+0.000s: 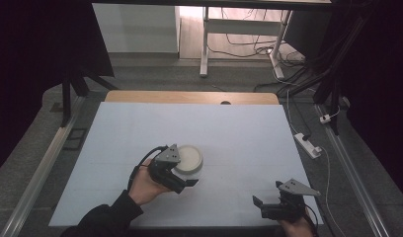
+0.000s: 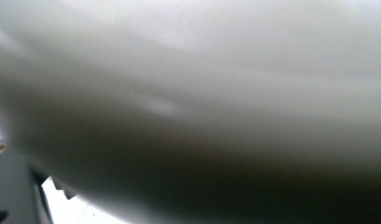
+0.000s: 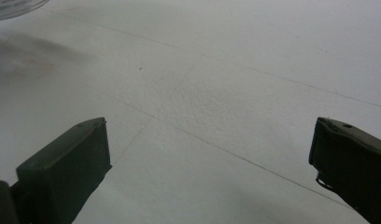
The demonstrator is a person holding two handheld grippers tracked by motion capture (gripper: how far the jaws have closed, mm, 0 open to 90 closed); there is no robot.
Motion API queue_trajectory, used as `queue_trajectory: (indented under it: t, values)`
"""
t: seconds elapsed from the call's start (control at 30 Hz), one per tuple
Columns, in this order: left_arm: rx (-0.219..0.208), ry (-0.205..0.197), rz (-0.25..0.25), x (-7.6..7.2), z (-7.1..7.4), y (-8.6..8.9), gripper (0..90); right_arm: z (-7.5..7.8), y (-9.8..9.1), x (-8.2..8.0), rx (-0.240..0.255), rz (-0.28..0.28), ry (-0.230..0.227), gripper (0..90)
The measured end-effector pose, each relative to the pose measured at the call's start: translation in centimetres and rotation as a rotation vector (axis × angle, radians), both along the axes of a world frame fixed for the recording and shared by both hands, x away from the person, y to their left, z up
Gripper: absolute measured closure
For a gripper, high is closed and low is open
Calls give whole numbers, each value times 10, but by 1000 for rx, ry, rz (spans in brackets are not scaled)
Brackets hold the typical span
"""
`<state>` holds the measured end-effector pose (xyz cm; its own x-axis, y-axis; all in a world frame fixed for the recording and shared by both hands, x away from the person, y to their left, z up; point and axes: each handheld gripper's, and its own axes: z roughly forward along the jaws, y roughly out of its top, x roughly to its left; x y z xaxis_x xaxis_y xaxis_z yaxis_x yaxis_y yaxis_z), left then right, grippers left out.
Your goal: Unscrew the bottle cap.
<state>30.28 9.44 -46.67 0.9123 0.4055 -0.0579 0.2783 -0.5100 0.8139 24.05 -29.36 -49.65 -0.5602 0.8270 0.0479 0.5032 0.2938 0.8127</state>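
High view: left gripper (image 1: pixel 185 178) sits right at the near side of the white bowl (image 1: pixel 188 158), mid-table, a bit toward the near edge. Can't tell if it's clamped on the rim.
Left gripper view: just blurry white bowl (image 2: pixel 202 93) wall pressed up close, so grip state is anyone's guess.
Right gripper view: right gripper (image 3: pixel 209 158) jaws spread wide, nothing between, bare table (image 3: pixel 216 84) by the near right corner.
Risk: a shallow rim bite could let the bowl tip or slide if lifted.
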Motion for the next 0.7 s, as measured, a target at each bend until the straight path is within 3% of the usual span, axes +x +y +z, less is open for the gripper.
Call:
queue_trajectory:
  t: [0.3,0.43,0.7]
  values:
    - [10,0,-1,0,-1,-1,71,2,0,0,22,7,0,0]
    - [12,1,-2,0,-2,-1,71,10,3,-2,41,19,-38,0]
    - [13,2,-1,0,-2,0,71,25,27,-1,74,142,-79,0]
